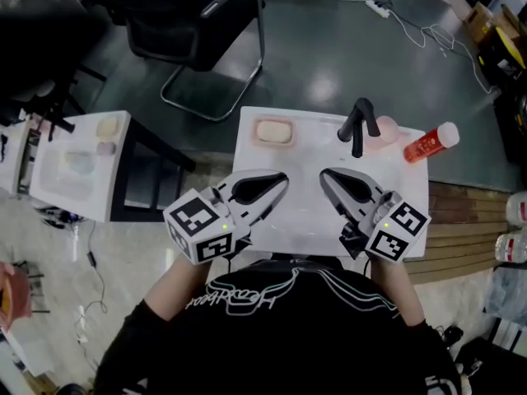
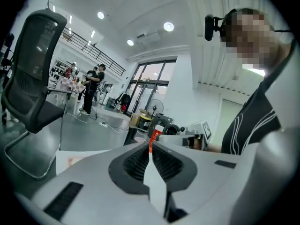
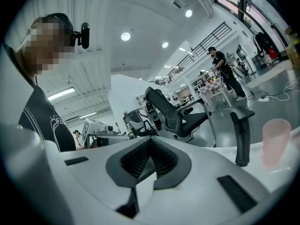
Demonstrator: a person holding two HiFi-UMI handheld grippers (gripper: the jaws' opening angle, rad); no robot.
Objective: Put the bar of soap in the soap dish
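Bar of soap (image 1: 274, 130): pale, lying flat inside the soap dish (image 1: 257, 141) at the far left corner of the white tabletop (image 1: 305, 151). I judge the placement done.

Left gripper (image 1: 282, 181): clenched on nothing, its own view shows the pads meeting with only room behind them. It hangs at the near edge, well apart from the dish, so nothing can nudge the soap.

Right gripper (image 1: 324, 174): also clenched and empty, level beside the left.

Black faucet (image 1: 357, 127), pink cup (image 1: 387, 128) and red bottle (image 1: 428, 143) stand far right, clear of both.
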